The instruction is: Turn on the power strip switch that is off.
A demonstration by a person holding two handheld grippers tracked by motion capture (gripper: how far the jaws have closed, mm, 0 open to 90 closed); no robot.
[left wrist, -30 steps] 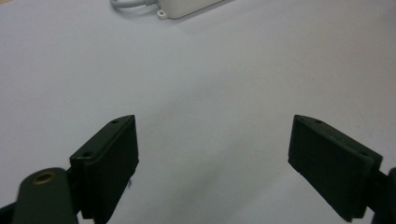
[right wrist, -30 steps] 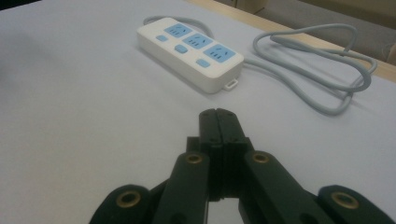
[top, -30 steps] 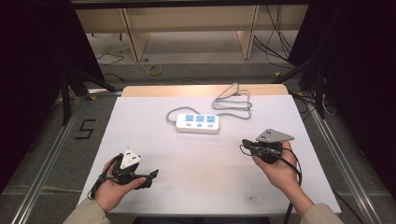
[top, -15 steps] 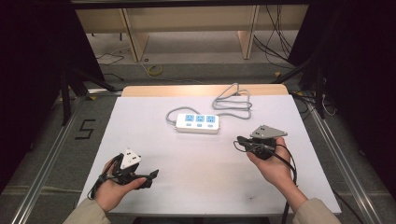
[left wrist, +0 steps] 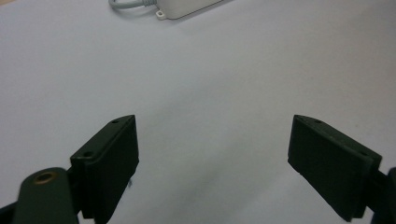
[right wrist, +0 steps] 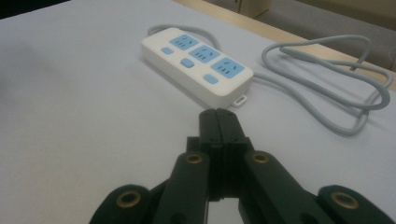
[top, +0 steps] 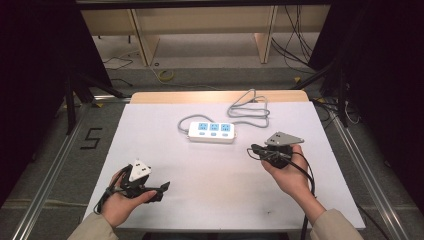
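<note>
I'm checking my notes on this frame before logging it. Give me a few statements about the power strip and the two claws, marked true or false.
1. The left claw is open. True.
2. The right claw is open. False: its jaws are pressed together, empty.
3. The power strip has three blue sockets. True.
4. The right claw grips the strip's grey cable. False: it is apart from it.
5. The strip lies on the white table. True.

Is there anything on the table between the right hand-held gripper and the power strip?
No, only bare white table separates the right hand-held gripper from the power strip, as the right gripper view shows.
</note>
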